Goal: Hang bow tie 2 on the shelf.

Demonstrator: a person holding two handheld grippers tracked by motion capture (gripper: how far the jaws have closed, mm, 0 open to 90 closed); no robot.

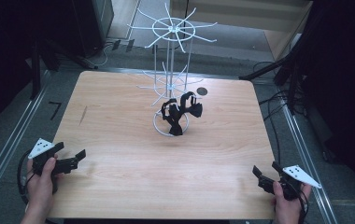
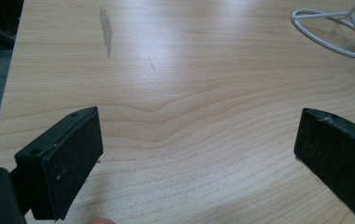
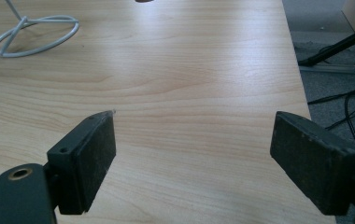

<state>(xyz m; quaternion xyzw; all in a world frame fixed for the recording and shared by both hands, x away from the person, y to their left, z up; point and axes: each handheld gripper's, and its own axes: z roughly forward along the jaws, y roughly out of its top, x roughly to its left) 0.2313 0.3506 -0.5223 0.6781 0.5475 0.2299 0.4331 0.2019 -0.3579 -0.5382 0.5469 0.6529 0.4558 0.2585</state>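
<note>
Both tongs sit low at the near edge of the worktop point(image 1: 119, 140), one at each corner, and nothing is in hand yet. The left tongs point(image 1: 68, 161) gape wide, bare wood between the pads, and the right tongs point(image 1: 265, 172) are spread just as far and just as empty. Out in the middle stands the white wire rack point(image 1: 171, 70), its ring base flat on the wood, and hanging low on it, just above that ring, is a black tangled bundle point(image 1: 181, 112); what exactly it is, I cannot tell from here. Both are well apart from either hand. So this looks like the opening reach: the next move calls for one pair of tongs to travel forward to the bundle, perhaps the other steadying the light rack so it doesn't tip.
</note>
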